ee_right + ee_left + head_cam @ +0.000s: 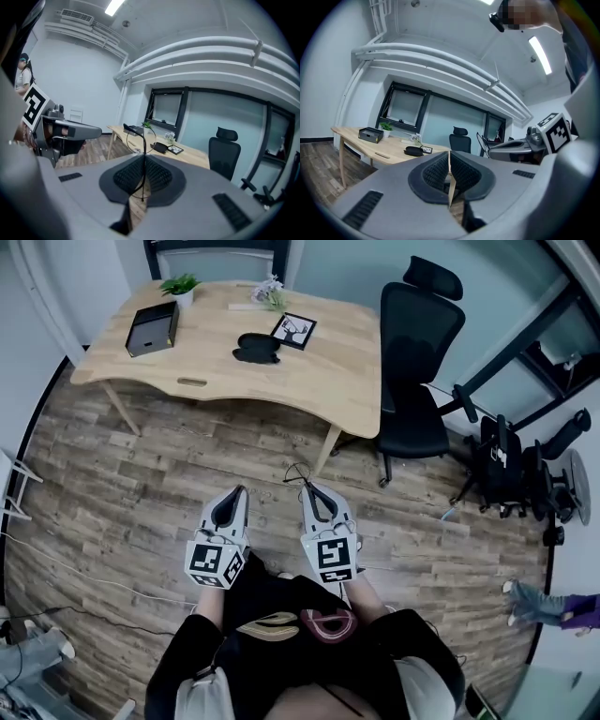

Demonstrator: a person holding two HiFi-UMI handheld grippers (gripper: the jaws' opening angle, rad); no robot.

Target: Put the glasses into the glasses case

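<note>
Glasses (pixel 143 150) pinched in right gripper (pixel 316 489), jaws closed on the wire frame jutting past the tips. Glasses case (pixel 255 348) well ahead on table (pixel 319 390), long axis crosswise, more in line with left gripper (pixel 239 493), itself pressed together, empty.

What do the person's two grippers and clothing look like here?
Both the left gripper and right gripper are light grey tapered shells with dark ribbed pads. Each carries a white cube with black square markers. The person wears a black top.
</note>
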